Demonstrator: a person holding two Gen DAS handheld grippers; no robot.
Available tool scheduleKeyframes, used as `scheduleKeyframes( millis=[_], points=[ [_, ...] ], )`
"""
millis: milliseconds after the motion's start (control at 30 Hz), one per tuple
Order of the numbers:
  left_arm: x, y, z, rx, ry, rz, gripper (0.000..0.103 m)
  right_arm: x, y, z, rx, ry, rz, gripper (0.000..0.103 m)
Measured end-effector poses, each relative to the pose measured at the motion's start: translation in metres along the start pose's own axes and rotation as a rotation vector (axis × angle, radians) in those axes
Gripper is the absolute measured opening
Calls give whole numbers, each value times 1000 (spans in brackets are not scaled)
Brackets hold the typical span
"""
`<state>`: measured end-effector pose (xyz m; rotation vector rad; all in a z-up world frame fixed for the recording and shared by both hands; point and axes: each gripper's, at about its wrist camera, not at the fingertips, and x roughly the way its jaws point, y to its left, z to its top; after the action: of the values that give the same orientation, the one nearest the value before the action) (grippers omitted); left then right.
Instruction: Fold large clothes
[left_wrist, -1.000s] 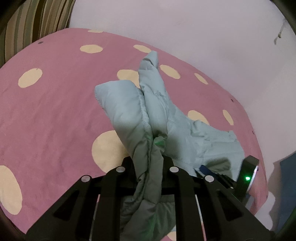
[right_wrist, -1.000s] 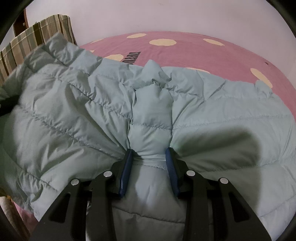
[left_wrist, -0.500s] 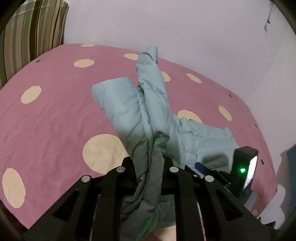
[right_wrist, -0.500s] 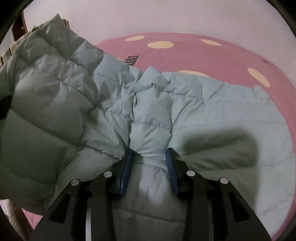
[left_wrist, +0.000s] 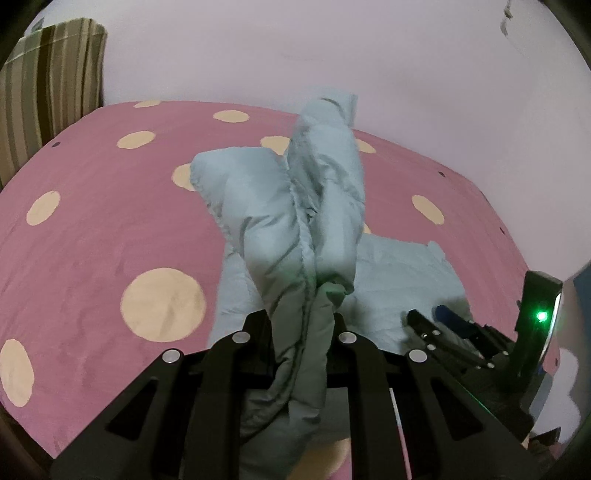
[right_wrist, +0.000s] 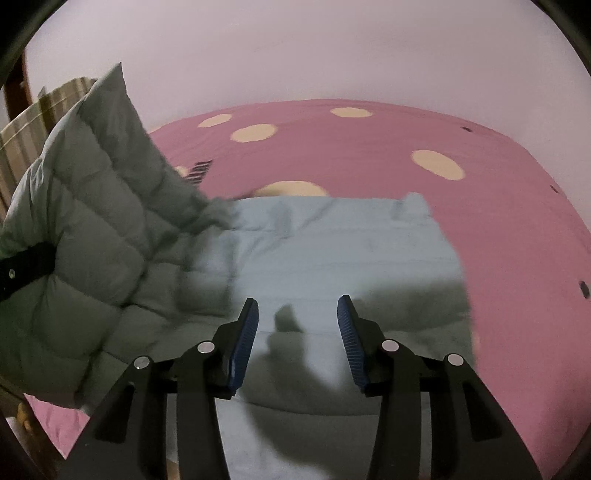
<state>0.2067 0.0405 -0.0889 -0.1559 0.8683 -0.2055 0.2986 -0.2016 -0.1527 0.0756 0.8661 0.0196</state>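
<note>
The left claw (left_wrist: 304, 325) is pinching a thick bunched fold of the pale green padded jacket (left_wrist: 317, 206), lifted so that part stands up above the pink spotted bed (left_wrist: 92, 251), while the rest of the garment lies flat toward the bed's right edge. The right claw (right_wrist: 297, 332) has just been opening: its blue pads (right_wrist: 243, 343) now stand spread with nothing between them, hovering over the flat part of the jacket (right_wrist: 332, 243). The main risk from here is that the whole lifted section hangs from one grip. The puffy, slippery-looking fabric could slide out of the left claw, or drag the flat half out of line as it is carried across, leaving a crooked fold. A corner could also tuck under itself where the raised panel meets the flat one. The left wrist view shows the pinch itself and the right claw's body with a green light near the bed's right edge, but hides how the flat layer lies. The right wrist view shows that layer spread fairly smooth and the raised quilted panel (right_wrist: 92, 221) looming at the left, with what is probably the left claw's dark frame (right_wrist: 26, 266) against it, though motion blur there makes that uncertain.
</note>
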Motion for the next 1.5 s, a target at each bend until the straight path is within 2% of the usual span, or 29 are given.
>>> scheduleKeyframes(
  millis=[267,533,800,1100,1167,1233,1267,1300,1500],
  points=[
    [21,-44,-4,65,26,7,13,-8,-57,-7,91,-4,-52,45],
    [52,-100,-15,128,62,20,13,-18,-93,-24,155,-5,-69,45],
    [90,-161,-41,207,105,30,13,-26,-130,-44,227,9,-80,45],
    [107,-187,-59,261,92,41,13,-26,-160,-54,275,30,-91,45],
    [106,-191,-59,267,90,42,19,-26,-165,-55,286,32,-91,45],
    [101,-195,-60,264,89,25,33,-25,-170,-54,294,31,-91,45],
    [99,-198,-60,259,91,8,47,-26,-170,-54,295,30,-93,45],
    [95,-200,-61,256,92,-9,55,-26,-172,-54,297,30,-94,45],
    [60,-213,-61,256,76,-102,60,-30,-178,-53,309,26,-103,45]
  ],
)
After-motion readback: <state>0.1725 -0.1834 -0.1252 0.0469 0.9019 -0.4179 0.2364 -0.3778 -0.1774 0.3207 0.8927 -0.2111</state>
